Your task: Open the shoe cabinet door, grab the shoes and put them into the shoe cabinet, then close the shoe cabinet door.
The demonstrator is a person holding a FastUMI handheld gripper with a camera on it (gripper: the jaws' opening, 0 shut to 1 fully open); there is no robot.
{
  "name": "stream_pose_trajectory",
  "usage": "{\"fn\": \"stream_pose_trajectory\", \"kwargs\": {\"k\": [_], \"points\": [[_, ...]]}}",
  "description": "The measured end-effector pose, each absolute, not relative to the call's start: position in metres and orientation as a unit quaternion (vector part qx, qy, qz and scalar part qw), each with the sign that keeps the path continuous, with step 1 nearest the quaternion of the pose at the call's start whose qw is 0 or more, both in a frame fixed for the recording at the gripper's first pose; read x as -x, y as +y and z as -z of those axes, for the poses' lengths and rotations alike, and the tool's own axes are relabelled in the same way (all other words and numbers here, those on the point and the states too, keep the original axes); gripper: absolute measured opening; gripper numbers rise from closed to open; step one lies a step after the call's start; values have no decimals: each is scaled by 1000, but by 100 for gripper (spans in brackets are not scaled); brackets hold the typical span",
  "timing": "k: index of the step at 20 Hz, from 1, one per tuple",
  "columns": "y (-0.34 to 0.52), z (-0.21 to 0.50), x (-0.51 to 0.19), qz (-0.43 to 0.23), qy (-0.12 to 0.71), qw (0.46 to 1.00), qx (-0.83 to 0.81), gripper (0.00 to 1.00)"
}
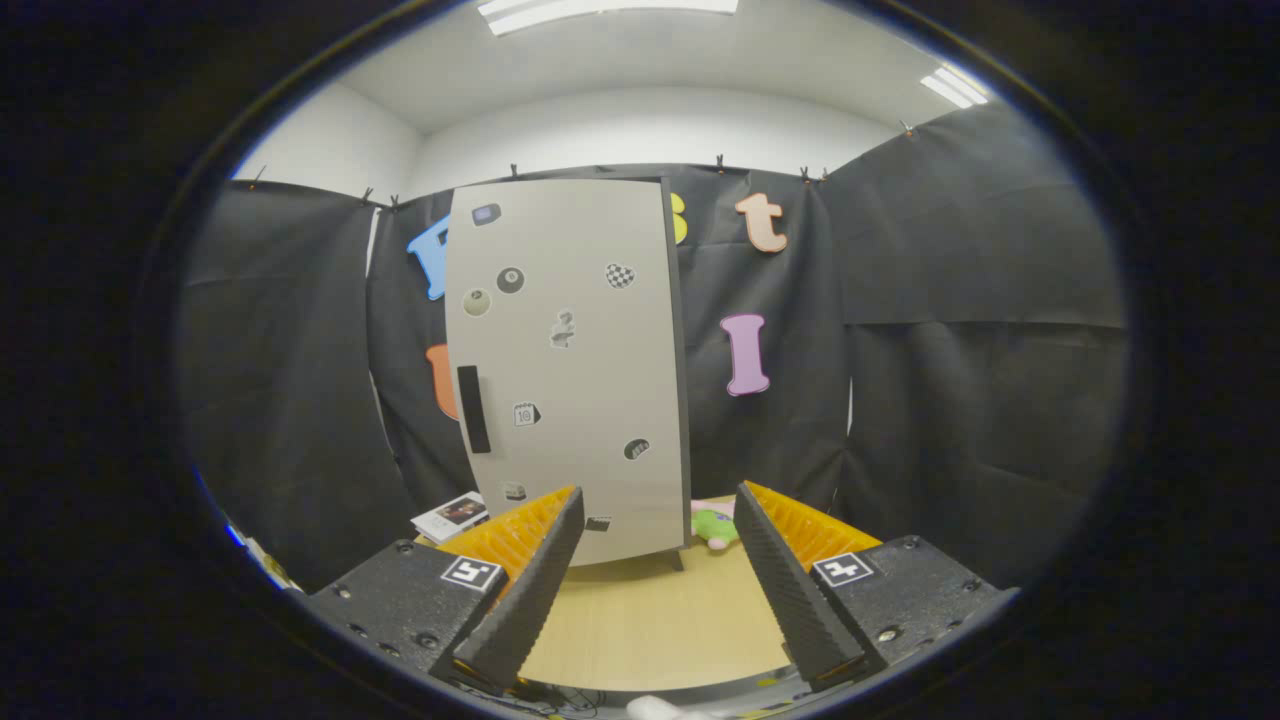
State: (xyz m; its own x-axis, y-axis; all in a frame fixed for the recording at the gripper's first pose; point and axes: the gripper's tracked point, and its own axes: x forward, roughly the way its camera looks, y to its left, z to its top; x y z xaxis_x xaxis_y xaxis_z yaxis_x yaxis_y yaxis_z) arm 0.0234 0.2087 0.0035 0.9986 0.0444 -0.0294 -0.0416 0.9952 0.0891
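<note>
Tall pale grey shoe cabinet (pixel 570 370) standing upright on the light wooden table (pixel 650 620), beyond the fingers and a little toward the left one, its door shut flat across the front. Black vertical bar handle (pixel 473 408) set near the door's left edge, about halfway up. Small stickers scattered over the door face — two round ball-like ones (pixel 510 280) high on the left, a checkered one to their right, several more lower down, too small to make out. Short dark foot under the cabinet's right corner, resting on the tabletop. Gripper (pixel 660 520) held low in front of the cabinet, fingers spread wide apart, nothing between them but bare tabletop; left fingertip overlapping the cabinet's lower left corner in the view, contact not clear. Square black-and-white marker on the body behind each finger. Pink and green soft item (pixel 714 522) lying on the table just to the right of the cabinet's base, close to the right fingertip — partly hidden, kind not certain. Small white box with a dark printed top (pixel 452 515) on the table to the left of the cabinet, beside the left finger. Black cloth hung around behind, white wall and ceiling lights above it.
</note>
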Motion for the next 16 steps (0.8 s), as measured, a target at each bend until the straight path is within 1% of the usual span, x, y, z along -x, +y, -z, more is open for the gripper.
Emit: {"fn": "stream_pose_trajectory", "kwargs": {"k": [16], "points": [[212, -9, -16, -34, 5, 999, -38, 98]]}}
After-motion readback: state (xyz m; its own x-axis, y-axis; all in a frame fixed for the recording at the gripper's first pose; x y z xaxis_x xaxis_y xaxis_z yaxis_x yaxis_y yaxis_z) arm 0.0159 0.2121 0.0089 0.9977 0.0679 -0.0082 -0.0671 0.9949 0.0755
